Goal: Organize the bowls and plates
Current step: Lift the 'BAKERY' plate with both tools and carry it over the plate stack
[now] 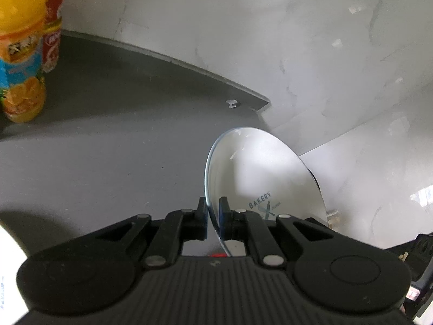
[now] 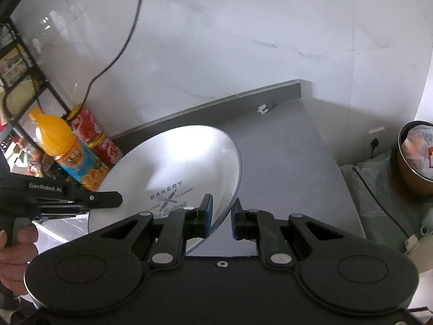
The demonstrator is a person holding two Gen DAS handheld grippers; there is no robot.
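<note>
In the right wrist view the plate (image 2: 173,168) sits mid-frame above the tabletop (image 2: 284,162), which runs back to the wall (image 2: 230,40). Two bottles (image 2: 67,151) stand at left, against the wall, beside a rack (image 2: 29,62). A bin (image 2: 416,159) sits at the right edge, past the tabletop's end.

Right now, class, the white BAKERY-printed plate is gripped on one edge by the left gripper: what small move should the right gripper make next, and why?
Probably close the right gripper on the rim of the white BAKERY-printed plate. Its jaws stand open astride that rim, not clamped, while the left gripper alone pinches the opposite edge and holds the plate tilted above the grey countertop. A second grip should steady it.
</note>
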